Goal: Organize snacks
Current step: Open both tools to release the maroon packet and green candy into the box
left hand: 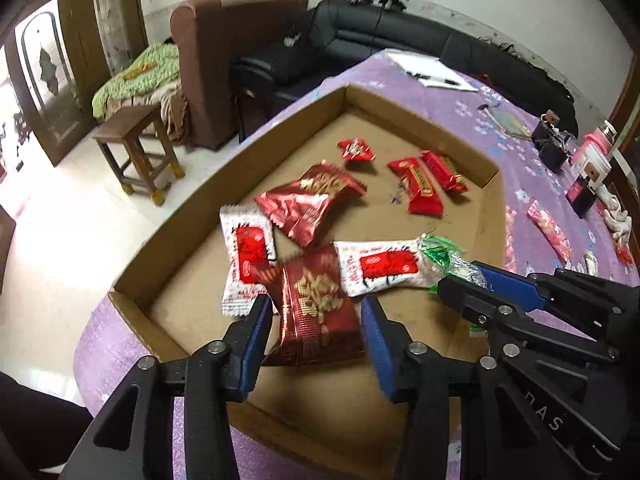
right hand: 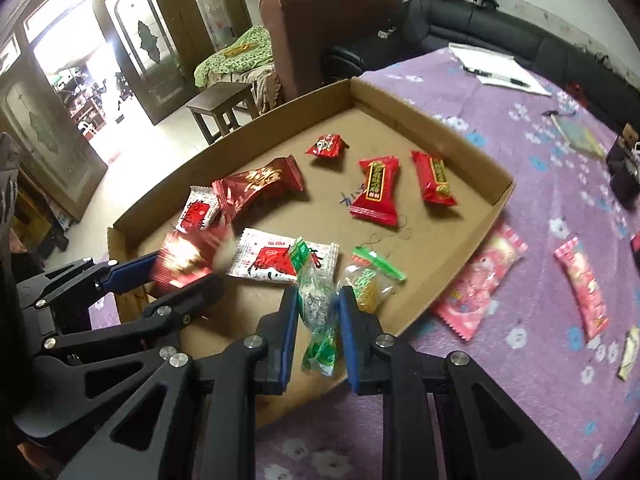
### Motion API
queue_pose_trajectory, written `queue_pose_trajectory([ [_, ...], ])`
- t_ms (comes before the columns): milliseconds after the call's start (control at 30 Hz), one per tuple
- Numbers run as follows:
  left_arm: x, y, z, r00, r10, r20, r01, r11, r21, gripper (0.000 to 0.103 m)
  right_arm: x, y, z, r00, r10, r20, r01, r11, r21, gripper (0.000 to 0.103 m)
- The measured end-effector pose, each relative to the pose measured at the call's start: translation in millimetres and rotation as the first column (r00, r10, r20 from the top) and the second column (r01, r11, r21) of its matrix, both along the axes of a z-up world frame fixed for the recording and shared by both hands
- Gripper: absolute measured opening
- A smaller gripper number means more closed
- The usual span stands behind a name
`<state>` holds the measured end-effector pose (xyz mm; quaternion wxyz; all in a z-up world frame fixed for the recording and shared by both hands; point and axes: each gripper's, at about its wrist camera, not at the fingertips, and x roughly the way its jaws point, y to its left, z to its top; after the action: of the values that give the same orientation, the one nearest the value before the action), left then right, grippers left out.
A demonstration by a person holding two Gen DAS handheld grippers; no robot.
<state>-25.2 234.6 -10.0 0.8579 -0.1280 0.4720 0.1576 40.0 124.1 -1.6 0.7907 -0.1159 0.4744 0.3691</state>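
A shallow cardboard tray [left hand: 188, 216] [right hand: 472, 152] on the purple tablecloth holds several red and white snack packets. My left gripper [left hand: 316, 312] is open over the tray's near end, with a blurred dark red packet [left hand: 316, 316] loose between its fingers; the packet also shows in the right wrist view [right hand: 184, 256]. My right gripper [right hand: 318, 300] is shut on a green-and-clear snack bag [right hand: 318, 320] above the tray's near edge; the right gripper also shows in the left wrist view [left hand: 464, 284]. A second green bag [right hand: 370, 278] lies beside it in the tray.
Pink snack packets [right hand: 480, 280] [right hand: 584, 288] lie on the cloth right of the tray. Papers with a pen [right hand: 496, 68], a booklet [right hand: 580, 136] and small boxes [left hand: 588, 172] sit farther back. A stool [left hand: 136, 148], armchair and black sofa stand beyond the table.
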Motion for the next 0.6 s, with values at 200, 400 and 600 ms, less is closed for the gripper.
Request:
queue_pose_trajectory([
  [200, -4.3, 7.7, 2.1, 1.0, 0.026, -0.003, -0.026, 0.999, -0.021, 0.063, 4.5, -7.3, 2.0, 0.999, -0.04, 0.003, 0.04, 0.999, 0.024, 0.037],
  [400, -4.2, 4.1, 3.8, 0.999, 0.034, -0.006, -0.034, 0.999, 0.012, 0.063, -3.5, -12.2, 8.7, 0.999, -0.04, 0.017, 0.039, 0.998, 0.043, 0.038],
  [600, -4.4, -12.0, 9.9, 1.0, 0.019, 0.01, -0.019, 0.999, 0.039, 0.063, -8.8, -35.2, 16.5, 0.997, -0.06, 0.046, 0.057, 0.997, 0.057, 0.038],
])
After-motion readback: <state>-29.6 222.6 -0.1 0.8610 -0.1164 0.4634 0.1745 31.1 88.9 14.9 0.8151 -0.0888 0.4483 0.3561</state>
